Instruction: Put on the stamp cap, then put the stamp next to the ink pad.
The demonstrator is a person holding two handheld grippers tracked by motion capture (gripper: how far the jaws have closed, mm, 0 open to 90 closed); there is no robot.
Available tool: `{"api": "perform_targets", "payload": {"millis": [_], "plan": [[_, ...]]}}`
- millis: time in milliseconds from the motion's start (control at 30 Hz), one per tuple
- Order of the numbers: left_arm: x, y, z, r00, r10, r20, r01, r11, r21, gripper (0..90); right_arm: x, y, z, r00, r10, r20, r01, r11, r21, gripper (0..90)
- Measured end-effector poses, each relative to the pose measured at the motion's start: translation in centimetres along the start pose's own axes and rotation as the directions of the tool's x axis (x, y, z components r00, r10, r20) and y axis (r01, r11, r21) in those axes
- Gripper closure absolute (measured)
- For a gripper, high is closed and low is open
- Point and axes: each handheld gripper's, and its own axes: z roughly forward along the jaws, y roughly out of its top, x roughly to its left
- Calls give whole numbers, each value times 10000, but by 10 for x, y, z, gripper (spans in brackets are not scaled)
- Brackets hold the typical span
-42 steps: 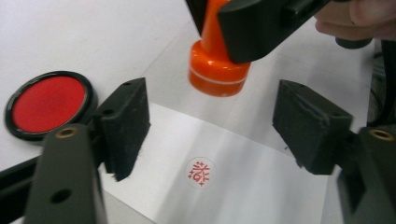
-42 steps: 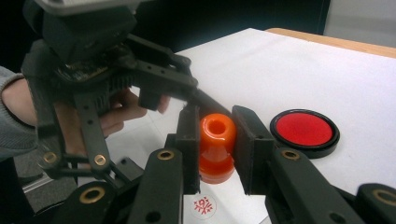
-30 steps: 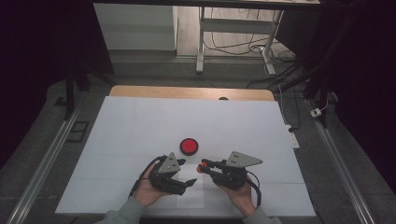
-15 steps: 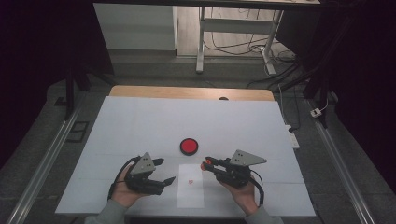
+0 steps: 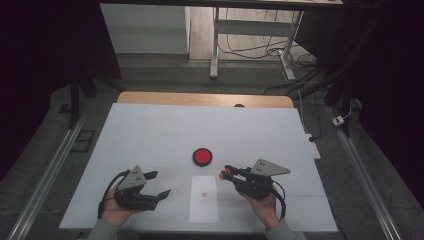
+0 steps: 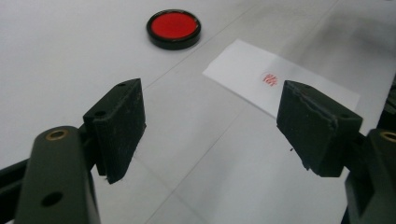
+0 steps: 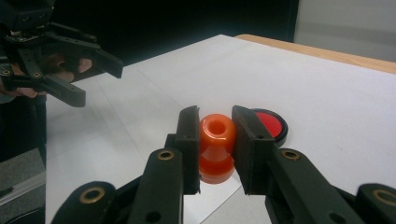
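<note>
covering most of the desk, a white table sheet [image 5: 150,130] gives a plain stamping surface. a slip of paper [image 5: 204,199] lies near the front edge between the hands, a small red mark already at its middle. just beyond it sits the round red ink pad [image 5: 202,156], close enough to re-ink. the right gripper [image 5: 226,173] pinches an orange stamp [image 7: 215,148], held level and pointing left, just right of the paper's far end. the left gripper [image 5: 156,185], resting on an upturned palm left of the paper, has its jaws spread and empty, likely clear of the work.
</note>
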Motion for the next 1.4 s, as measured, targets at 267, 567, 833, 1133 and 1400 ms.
{"api": "perform_targets", "payload": {"millis": [267, 567, 833, 1133, 1400], "plan": [[8, -9, -7, 9993, -302, -241, 302, 9995, 3, 241, -3, 1, -2, 9999, -37, 129, 37, 10000, -6, 728], [10, -10, -8, 9990, -354, -280, 355, 9994, 6, 241, -6, 0, -3, 9996, -12, 287, 13, 10000, -11, 728], [11, -11, -8, 9990, -353, -276, 354, 9994, 26, 240, -13, 1, -2, 9977, 73, 668, -76, 10000, 48, 728], [12, -11, -9, 9988, -374, -314, 375, 9993, 16, 240, -23, -1, 11, 9934, -198, 1130, 130, 9981, 604, 728], [11, -12, -6, 9990, -371, -254, 375, 9992, 141, 240, -35, 1, 23, 9887, -118, 1492, -3, 9968, 805, 727]]}}
